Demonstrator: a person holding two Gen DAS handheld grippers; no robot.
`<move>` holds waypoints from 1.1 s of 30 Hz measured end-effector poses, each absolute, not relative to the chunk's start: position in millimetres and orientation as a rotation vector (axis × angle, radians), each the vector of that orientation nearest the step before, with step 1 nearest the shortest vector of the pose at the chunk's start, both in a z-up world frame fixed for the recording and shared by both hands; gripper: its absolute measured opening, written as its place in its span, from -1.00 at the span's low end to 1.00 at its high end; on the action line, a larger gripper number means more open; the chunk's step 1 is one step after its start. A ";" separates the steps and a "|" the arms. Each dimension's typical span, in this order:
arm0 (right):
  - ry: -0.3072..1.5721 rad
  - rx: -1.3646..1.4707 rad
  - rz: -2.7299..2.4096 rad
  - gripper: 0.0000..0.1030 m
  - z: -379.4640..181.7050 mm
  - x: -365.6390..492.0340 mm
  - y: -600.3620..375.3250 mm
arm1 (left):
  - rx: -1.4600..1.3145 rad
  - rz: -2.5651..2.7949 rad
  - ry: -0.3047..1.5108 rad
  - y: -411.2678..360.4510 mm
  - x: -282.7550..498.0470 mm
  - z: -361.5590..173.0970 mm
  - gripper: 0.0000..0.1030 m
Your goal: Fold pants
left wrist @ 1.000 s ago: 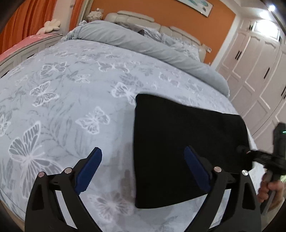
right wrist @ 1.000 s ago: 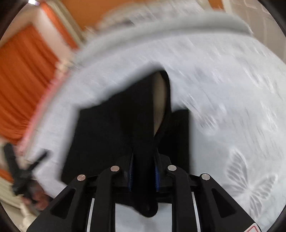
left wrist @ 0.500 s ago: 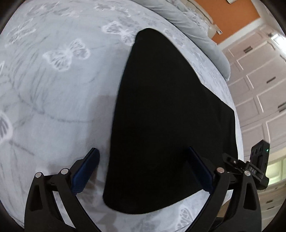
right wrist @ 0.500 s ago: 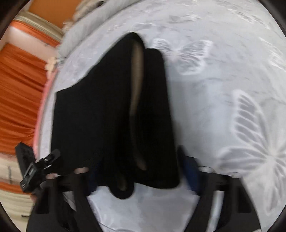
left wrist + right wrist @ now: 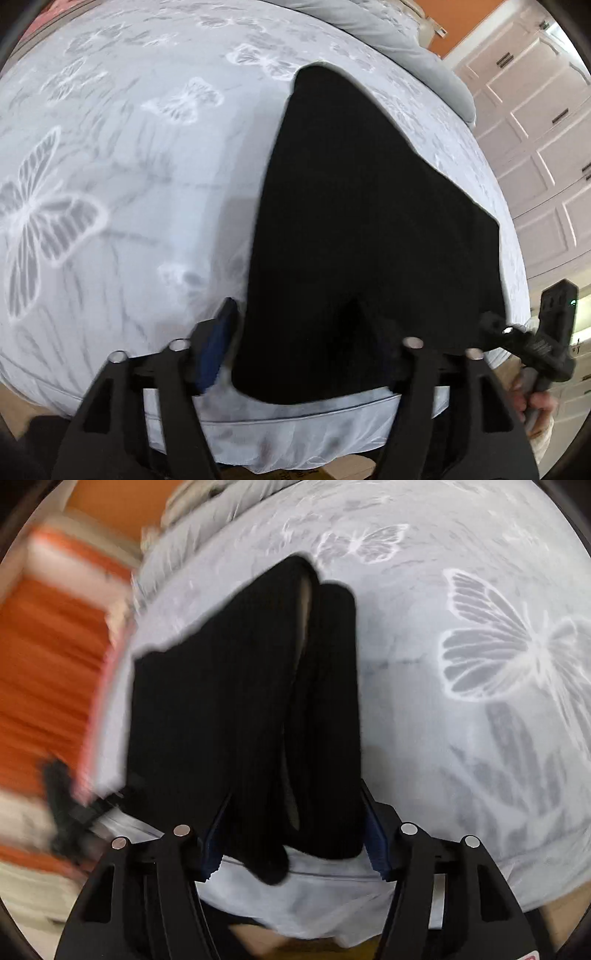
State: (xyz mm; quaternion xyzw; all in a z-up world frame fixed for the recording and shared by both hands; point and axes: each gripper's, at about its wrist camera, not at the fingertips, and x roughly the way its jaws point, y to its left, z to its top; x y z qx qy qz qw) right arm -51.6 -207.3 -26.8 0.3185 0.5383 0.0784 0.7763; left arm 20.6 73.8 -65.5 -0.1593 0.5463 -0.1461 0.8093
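Now both claws settle over the near edge of the black pants for the next fold.

From the left, the left claw (image 5: pixel 295 343) is part open and its jaws have just been closing; the near left corner of the pants (image 5: pixel 369 240) lies between them, but whether the pads press yet I cannot tell, since the right finger is lost against the dark cloth. The pants lie folded flat on the butterfly bedspread (image 5: pixel 110 184), at its near edge. To the right, the right claw (image 5: pixel 295 845) has just been opening, and its jaws stand apart on either side of the thick near right end of the pants (image 5: pixel 240 701), not pinching. To do this well, I judge each claw should bite through every layer at its corner, level with the other, before lifting together.
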 end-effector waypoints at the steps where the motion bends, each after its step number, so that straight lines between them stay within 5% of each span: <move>1: 1.118 0.669 0.137 0.23 -12.9 -52.7 -211.5 | -0.365 -0.289 1.138 78.9 16.5 -56.3 0.23; 4: 0.920 0.490 0.003 0.60 34.2 -48.5 -211.5 | -0.310 -0.215 0.959 82.8 10.8 -9.8 0.52; 5: 0.915 0.449 0.023 0.60 40.0 -34.2 -206.0 | -0.290 -0.208 0.911 80.0 13.0 3.7 0.72; 9: 1.009 0.403 0.067 0.59 17.7 22.9 -196.1 | -0.242 -0.227 0.871 53.1 42.8 26.6 0.75; 11: 1.052 0.362 0.031 0.20 1.6 45.4 -192.9 | -0.221 -0.213 0.892 41.8 56.5 17.7 0.75; 12: 1.068 0.343 0.058 -0.44 -10.6 49.4 -191.4 | -0.199 -0.211 0.911 32.1 67.9 8.7 0.75; 13: 1.079 0.332 0.059 -0.83 -11.5 50.1 -193.7 | -0.178 -0.201 0.929 28.7 73.5 0.6 0.74; 17: 0.960 0.359 0.089 -0.85 17.6 36.1 -206.9 | -0.072 -0.109 0.989 15.1 94.1 -41.6 0.78; 20: 1.134 0.376 0.035 -0.79 -31.3 58.1 -216.5 | -0.149 -0.114 1.041 17.1 101.1 -59.8 0.79; 24: 1.000 0.393 0.003 -0.58 9.8 45.1 -217.8 | -0.115 -0.119 1.010 16.6 95.6 -50.9 0.78; 29: 0.764 0.321 0.135 -0.58 55.0 21.6 -175.1 | -0.228 -0.139 0.954 33.0 85.0 -30.2 0.81; 33: 0.994 0.294 0.159 -0.59 4.1 61.0 -139.6 | -0.148 -0.037 0.972 33.9 95.8 -39.8 0.85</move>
